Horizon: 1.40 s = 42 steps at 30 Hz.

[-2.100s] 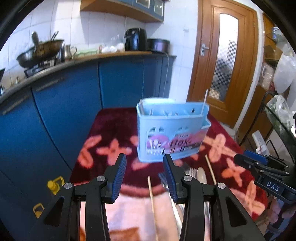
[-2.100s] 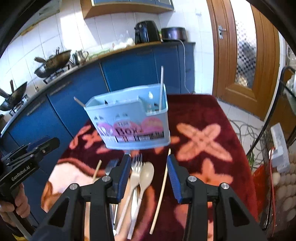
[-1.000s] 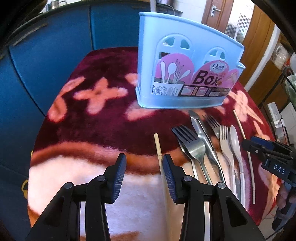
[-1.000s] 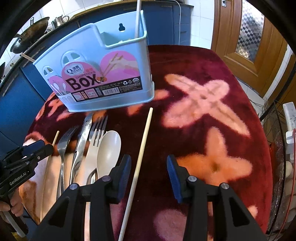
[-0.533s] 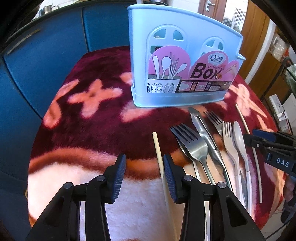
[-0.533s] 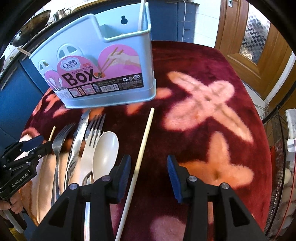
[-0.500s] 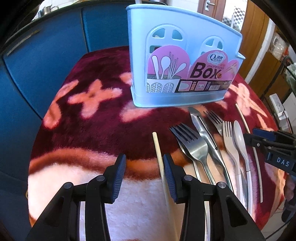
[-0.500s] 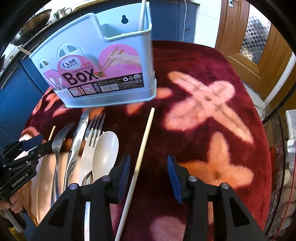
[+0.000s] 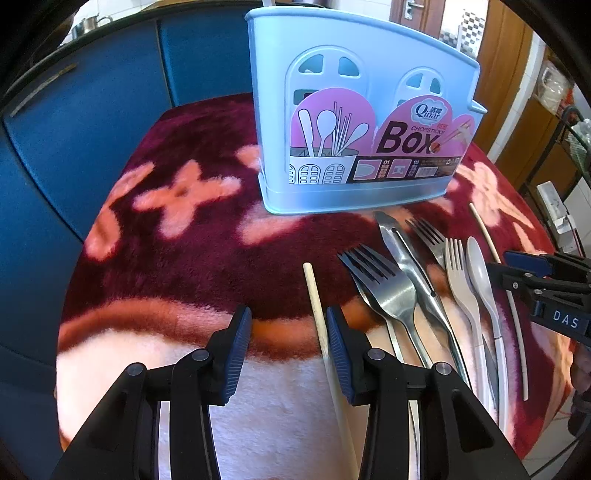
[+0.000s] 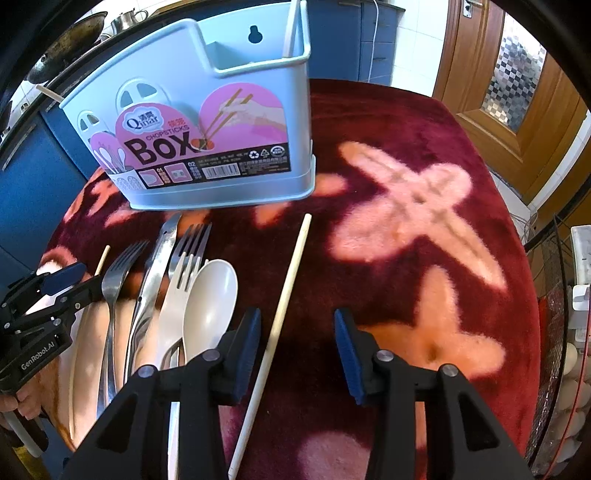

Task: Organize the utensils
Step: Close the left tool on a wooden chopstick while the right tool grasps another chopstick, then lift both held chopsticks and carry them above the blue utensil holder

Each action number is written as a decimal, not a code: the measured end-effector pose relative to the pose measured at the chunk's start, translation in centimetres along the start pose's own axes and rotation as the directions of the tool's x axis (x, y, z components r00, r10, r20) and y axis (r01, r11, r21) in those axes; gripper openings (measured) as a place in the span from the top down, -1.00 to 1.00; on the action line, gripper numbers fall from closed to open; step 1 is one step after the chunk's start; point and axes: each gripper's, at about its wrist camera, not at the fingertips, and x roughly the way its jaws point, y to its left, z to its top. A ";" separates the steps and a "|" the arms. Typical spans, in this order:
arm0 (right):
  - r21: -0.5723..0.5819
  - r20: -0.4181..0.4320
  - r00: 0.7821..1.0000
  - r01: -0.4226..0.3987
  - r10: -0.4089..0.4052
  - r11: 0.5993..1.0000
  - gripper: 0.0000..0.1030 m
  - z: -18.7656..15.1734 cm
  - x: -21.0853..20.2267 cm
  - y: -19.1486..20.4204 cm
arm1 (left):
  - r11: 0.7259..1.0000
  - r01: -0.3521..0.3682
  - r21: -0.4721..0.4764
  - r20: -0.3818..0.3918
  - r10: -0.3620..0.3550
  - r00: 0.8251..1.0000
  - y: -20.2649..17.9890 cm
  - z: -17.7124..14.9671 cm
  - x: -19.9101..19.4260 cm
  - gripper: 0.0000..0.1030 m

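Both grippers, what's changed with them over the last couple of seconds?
Both dropped from above the table toward the utensils. The left gripper now hangs open by the left chopstick, the right gripper open over the right chopstick. Nothing was grasped; the blue box and cutlery stayed put.

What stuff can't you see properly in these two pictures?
- Inside of the blue box: left wrist view shows only its front wall; right wrist view shows just one stick poking out.
- Handle ends of the forks, knife and spoon: hidden behind the tool bodies or cut off by the bottom edge.
- Small print on the box label: too small to read.
- Pan on the counter: cut off by the fisheye rim.
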 end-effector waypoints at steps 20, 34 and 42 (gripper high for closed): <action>0.043 0.000 0.998 -0.060 0.060 0.997 0.87 -0.6 -0.9 -0.7 | 0.994 0.094 -0.049 -0.018 -0.095 0.995 0.9 -0.4 -1.0 0.92; 0.068 0.015 0.995 -0.102 0.101 0.992 0.88 -1.8 -2.3 -0.9 | 0.990 0.120 -0.068 0.019 -0.119 0.993 1.4 -1.0 -2.7 0.92; 0.064 0.056 0.990 -0.130 0.127 0.989 0.88 -1.9 -3.7 -0.2 | 0.989 0.134 -0.069 0.071 -0.129 0.989 1.7 -1.3 -4.2 0.92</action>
